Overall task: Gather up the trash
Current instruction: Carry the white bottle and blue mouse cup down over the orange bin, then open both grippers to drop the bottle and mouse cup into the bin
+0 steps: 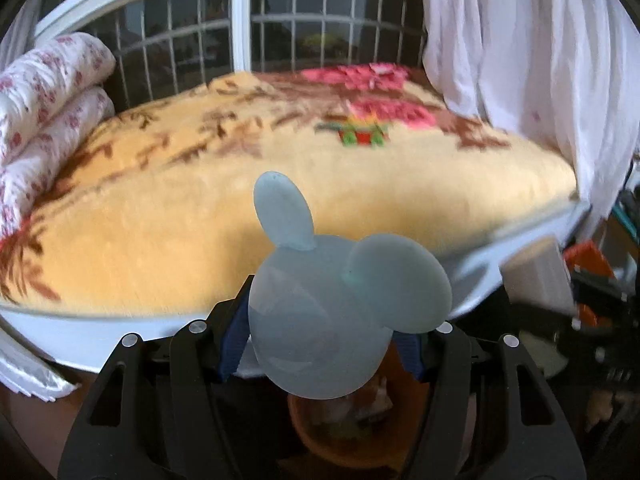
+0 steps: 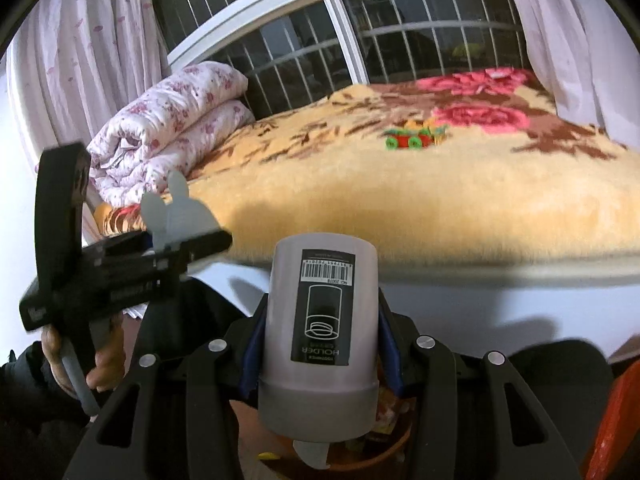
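My left gripper (image 1: 320, 344) is shut on a pale blue mouse-eared lid (image 1: 320, 320), held in the air above an orange-brown bin (image 1: 340, 440) with scraps inside. The same gripper and lid (image 2: 176, 212) show at the left of the right wrist view. My right gripper (image 2: 320, 344) is shut on a grey cylindrical toothpick holder (image 2: 320, 332) with a black barcode label, held upside down over the bin (image 2: 372, 456). The holder also shows at the right of the left wrist view (image 1: 536, 276). A small red and green toy (image 1: 362, 134) lies on the bed.
A bed with a yellow floral blanket (image 1: 200, 200) fills the space ahead, its white edge (image 2: 480, 296) close in front. A folded pink-flowered quilt (image 2: 168, 128) lies at its left. Barred window (image 1: 248, 28) and white curtains (image 1: 520, 60) stand behind. An orange object (image 2: 616, 420) sits lower right.
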The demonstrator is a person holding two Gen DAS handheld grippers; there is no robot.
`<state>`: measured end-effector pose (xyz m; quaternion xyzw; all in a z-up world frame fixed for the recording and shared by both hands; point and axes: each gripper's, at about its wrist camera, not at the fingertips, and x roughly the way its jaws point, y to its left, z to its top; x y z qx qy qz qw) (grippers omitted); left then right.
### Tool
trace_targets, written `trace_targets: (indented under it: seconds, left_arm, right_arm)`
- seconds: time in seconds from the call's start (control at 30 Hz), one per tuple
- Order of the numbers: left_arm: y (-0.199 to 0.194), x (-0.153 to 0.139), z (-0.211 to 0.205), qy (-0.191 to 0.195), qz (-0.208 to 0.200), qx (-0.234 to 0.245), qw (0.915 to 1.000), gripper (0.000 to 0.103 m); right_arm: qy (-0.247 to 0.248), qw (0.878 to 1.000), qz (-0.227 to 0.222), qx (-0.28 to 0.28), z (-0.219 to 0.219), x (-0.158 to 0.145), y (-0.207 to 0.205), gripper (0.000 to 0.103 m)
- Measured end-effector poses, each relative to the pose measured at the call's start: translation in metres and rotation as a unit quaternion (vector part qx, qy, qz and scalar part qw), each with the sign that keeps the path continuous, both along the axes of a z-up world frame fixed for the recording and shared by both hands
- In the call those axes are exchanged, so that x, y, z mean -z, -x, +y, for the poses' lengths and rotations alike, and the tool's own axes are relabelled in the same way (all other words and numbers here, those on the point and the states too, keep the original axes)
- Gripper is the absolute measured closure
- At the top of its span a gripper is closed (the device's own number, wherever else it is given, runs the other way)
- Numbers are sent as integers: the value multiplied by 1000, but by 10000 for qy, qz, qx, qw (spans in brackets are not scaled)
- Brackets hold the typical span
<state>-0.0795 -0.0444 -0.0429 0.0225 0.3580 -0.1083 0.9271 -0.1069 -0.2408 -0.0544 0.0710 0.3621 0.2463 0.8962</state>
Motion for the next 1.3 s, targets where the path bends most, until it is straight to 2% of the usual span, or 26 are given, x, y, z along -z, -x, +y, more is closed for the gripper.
trace_targets:
  seconds: [0.23, 0.47, 0.7, 1.03, 1.07, 1.13, 1.3]
  left_arm:
    - [15, 46, -7, -154, 575, 251, 9979, 43]
    - [7, 81, -6, -203, 1056, 355, 9936, 43]
    - [-3, 106, -8, -245, 1439, 374, 9886, 43]
    - [-6, 127, -7, -269, 1797, 379, 9826, 42]
    - [-6, 128, -7, -285, 1821, 382, 9821, 41]
    - [-8, 132, -5, -264, 1934, 315, 9803, 21]
    - [-5, 133, 10, -36, 2017, 111, 9794, 20]
  right_arm:
    - [107, 9995, 312, -32, 2, 22, 2, 56]
    - [105, 9963, 857, -41, -1, 63, -14, 56]
    - [250, 9924, 1193, -154, -1, 92, -24, 56]
    - [246, 9881, 1506, -199, -1, 113, -25, 55]
    - [231, 9869, 1581, -239, 0, 116, -27, 52]
    - [270, 9853, 1679, -161, -1, 121, -29, 39]
    - [92, 9862, 1652, 72, -15, 118, -28, 39]
